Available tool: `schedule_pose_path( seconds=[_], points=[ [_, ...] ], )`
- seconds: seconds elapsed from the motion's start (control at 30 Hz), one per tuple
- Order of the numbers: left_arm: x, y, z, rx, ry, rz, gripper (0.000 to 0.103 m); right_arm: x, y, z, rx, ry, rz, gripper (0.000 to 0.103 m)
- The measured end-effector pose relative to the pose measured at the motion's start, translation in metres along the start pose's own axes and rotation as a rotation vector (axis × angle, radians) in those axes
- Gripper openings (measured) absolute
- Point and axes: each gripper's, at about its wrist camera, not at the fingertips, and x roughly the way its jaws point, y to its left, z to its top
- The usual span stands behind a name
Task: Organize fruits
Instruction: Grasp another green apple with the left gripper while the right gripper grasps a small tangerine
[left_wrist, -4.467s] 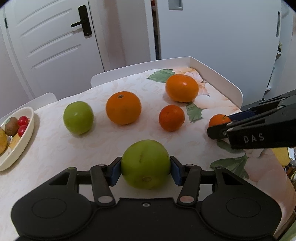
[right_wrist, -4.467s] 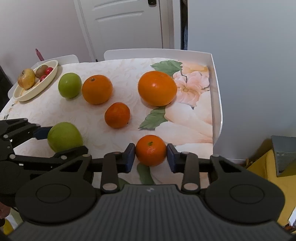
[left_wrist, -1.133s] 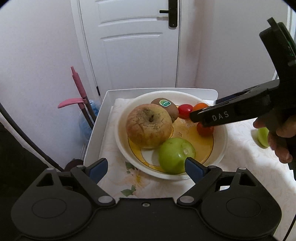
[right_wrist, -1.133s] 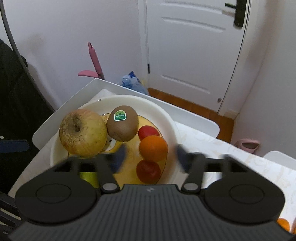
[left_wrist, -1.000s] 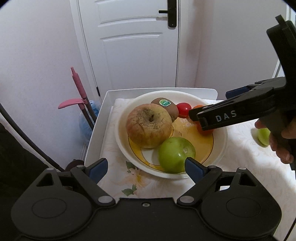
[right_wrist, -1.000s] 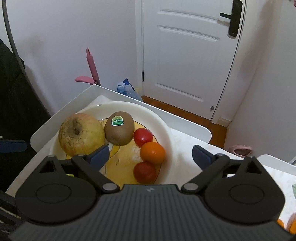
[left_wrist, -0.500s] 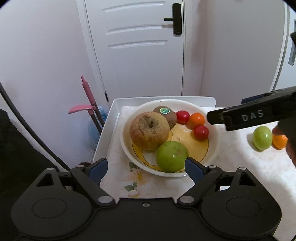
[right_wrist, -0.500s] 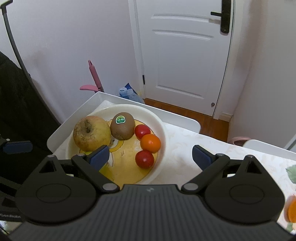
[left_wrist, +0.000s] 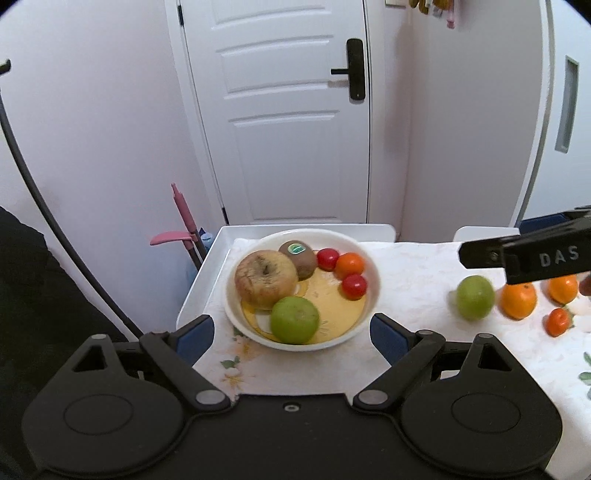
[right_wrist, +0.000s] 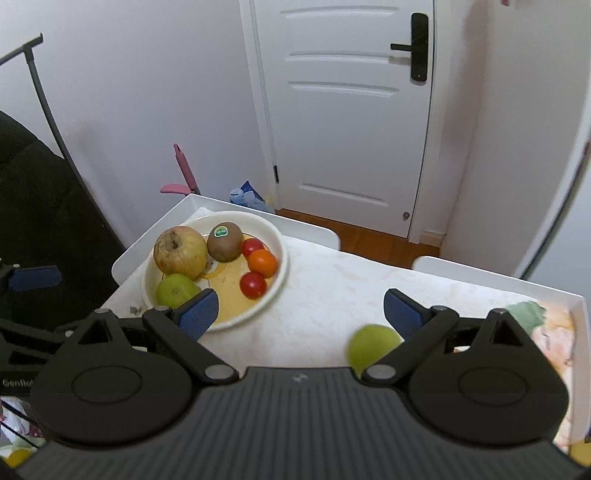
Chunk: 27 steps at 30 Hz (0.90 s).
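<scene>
A white bowl (left_wrist: 371, 295) (right_wrist: 282, 258) at the table's far left holds a wrinkled yellow apple (left_wrist: 265, 278), a kiwi (left_wrist: 298, 253), a green apple (left_wrist: 294, 319) (right_wrist: 176, 290), a small orange (left_wrist: 349, 264) (right_wrist: 262, 262) and two red tomatoes. My left gripper (left_wrist: 291, 336) is open and empty, just in front of the bowl. My right gripper (right_wrist: 300, 314) is open and empty, to the right of the bowl; its finger (left_wrist: 524, 254) shows in the left wrist view. A second green apple (left_wrist: 474, 297) (right_wrist: 371, 349) and several oranges (left_wrist: 517, 299) lie on the tablecloth to the right.
The table has raised white rims (left_wrist: 201, 280) (right_wrist: 517, 282). A white door (left_wrist: 288, 122) and walls stand behind it. A pink-handled tool (left_wrist: 184, 225) leans by the wall on the left. Something black (right_wrist: 44, 236) stands at the left.
Both grippers have let go of their fruit into the bowl and have drawn back and up from it. The right gripper has swung right towards the loose fruit.
</scene>
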Motion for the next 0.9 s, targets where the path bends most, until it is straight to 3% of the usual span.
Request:
schedule_pose_path(
  seconds=[0.43, 0.67, 0.9],
  points=[
    [-0.042, -0.094, 0.007, -0.003, -0.083, 0.007, 0.101, -0.079, -0.085, -0.034, 0.005, -0.025, -0.011, 0.103],
    [-0.029, -0.138, 0.013, 0.047, -0.054, -0.059, 0.101, -0.097, -0.128, -0.059, 0.024, 0.001, -0.045, 0.103],
    [0.006, -0.164, 0.021, 0.138, -0.013, -0.114, 0.101, -0.088, -0.155, -0.081, 0.121, 0.048, -0.096, 0.103]
  ],
)
